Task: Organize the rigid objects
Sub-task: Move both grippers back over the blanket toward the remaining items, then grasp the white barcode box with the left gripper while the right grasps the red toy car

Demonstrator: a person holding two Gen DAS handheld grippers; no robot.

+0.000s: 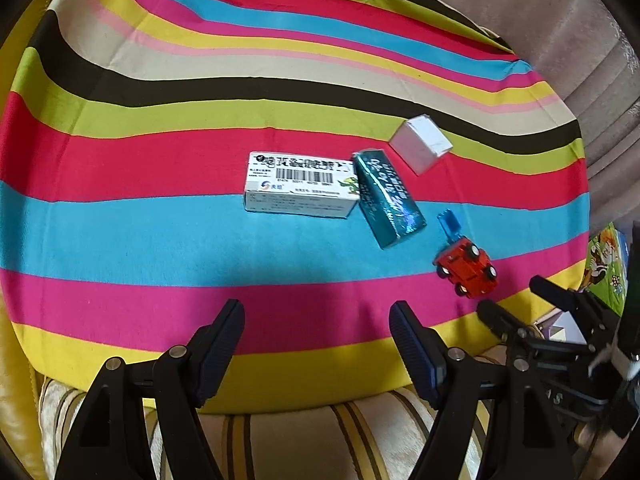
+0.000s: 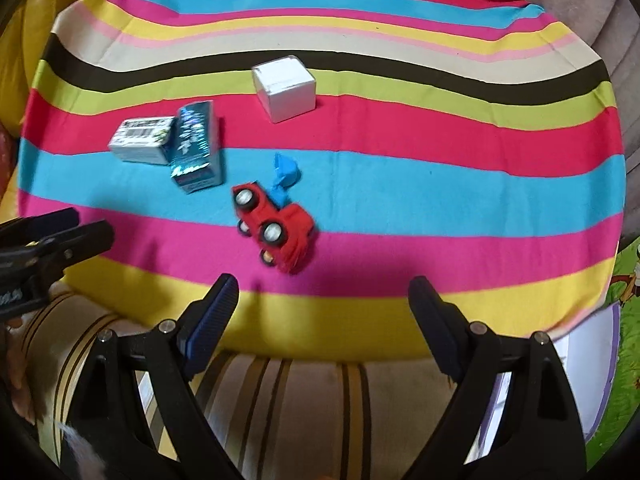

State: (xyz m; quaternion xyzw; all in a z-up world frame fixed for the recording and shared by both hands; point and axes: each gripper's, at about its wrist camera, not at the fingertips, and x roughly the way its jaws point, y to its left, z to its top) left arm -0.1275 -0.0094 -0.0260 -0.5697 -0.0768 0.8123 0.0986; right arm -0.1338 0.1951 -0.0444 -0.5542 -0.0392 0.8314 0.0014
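Note:
On the striped cloth [image 1: 160,220] lie a white medicine box with a barcode [image 1: 300,184], a teal foil box [image 1: 386,198] touching its right end, a plain white cube box [image 1: 420,144] and a red toy digger [image 1: 466,266] on its side with a blue scoop [image 1: 450,222]. In the right wrist view the medicine box [image 2: 140,140], teal box [image 2: 196,146], cube [image 2: 285,87] and digger [image 2: 276,226] show too. My left gripper [image 1: 318,320] is open and empty, short of the boxes. My right gripper [image 2: 324,298] is open and empty, just short of the digger.
The cloth covers a round cushion on a striped seat [image 2: 280,392]. A brown sofa back [image 1: 580,60] rises behind. A cartoon play mat [image 2: 628,320] and white paper [image 2: 588,364] lie at the right. Yellow leather [image 1: 16,380] is at the left.

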